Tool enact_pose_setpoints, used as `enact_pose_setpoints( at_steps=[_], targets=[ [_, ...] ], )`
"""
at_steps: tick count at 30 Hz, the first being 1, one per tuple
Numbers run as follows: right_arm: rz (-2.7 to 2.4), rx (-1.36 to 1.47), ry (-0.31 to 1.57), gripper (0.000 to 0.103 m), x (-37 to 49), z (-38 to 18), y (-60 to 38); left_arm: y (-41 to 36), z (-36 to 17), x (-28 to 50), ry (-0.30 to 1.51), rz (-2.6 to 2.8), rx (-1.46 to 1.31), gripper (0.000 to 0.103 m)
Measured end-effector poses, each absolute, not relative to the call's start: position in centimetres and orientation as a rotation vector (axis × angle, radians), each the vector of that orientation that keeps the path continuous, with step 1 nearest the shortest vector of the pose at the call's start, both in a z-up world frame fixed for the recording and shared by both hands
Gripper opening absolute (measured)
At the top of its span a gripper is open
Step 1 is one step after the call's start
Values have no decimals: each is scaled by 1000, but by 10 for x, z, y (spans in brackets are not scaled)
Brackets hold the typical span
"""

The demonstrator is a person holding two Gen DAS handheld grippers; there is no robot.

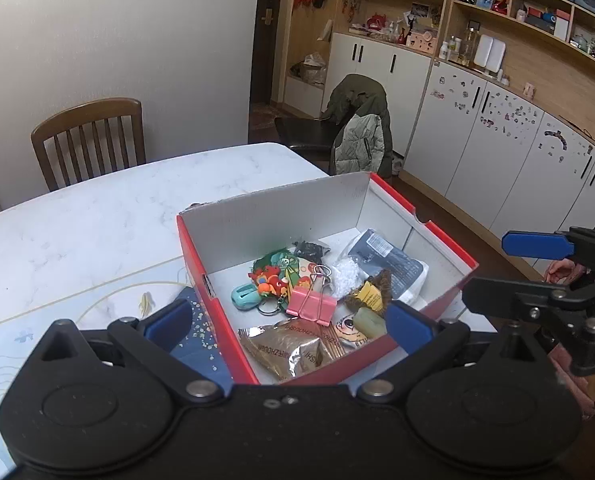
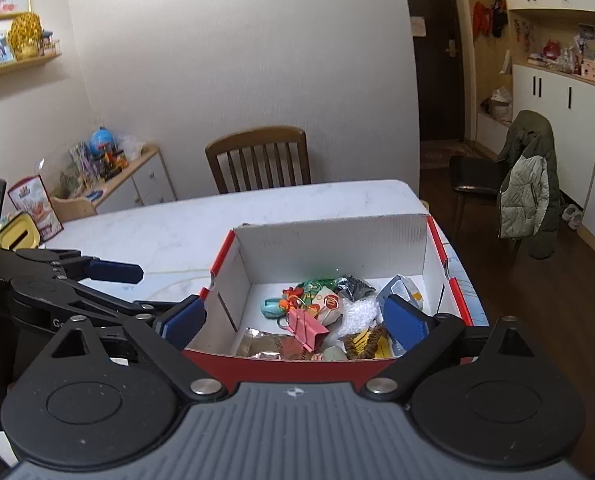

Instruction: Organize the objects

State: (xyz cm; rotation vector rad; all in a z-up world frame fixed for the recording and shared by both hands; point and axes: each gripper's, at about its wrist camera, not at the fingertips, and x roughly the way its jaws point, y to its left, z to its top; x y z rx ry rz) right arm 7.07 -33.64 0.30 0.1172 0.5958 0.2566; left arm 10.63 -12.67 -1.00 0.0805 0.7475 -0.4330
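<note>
A red cardboard box [image 1: 273, 216] with a white inside stands on the marble table [image 1: 97, 220]. Small things lie mixed in it: a pink binder clip [image 1: 311, 304], a colourful keychain [image 1: 277, 276], a teal trinket [image 1: 244, 296], a gold snack packet [image 1: 289, 352] and a dark-and-white pouch [image 1: 389, 264]. My left gripper [image 1: 289, 324] hovers open over the box's near left corner, holding nothing. My right gripper [image 2: 295, 322] is open too, spread across the near wall of the box [image 2: 329, 240] above the binder clip [image 2: 307, 330]. From the left wrist camera, the right gripper [image 1: 509, 268] is beside the box.
A wooden chair [image 1: 89, 136] stands behind the table. A second chair with a jacket [image 1: 361, 132] over it is on the floor to the right. A pale cord [image 1: 109, 300] lies left of the box. A low sideboard [image 2: 129, 176] lines the left wall.
</note>
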Motion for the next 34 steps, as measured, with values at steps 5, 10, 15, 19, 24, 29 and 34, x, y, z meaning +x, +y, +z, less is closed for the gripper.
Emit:
enact_pose_setpoints(
  at_steps=[5,10,15,19,24,29,34],
  targets=[
    [224,111,582,101,58,2,-329,-125,-7,97,731,-444,96,103],
    [191,125,574,101,47,2,-326,-119,-6,88,716,-451,95,103],
    [176,143,572,101,37,2,-322,-115,-5,81,704,-447,109,103],
    [169,152,571,101,30,2,-319,-111,-6,78,704,-458,113,103],
    [166,164,575,101,24,2,-312,-105,-7,71,702,-469,127,103],
    [158,170,574,101,19,3,-302,-97,-8,68,697,-475,122,103],
    [122,197,582,101,12,6,-289,-80,-14,69,684,-491,101,103]
  ],
)
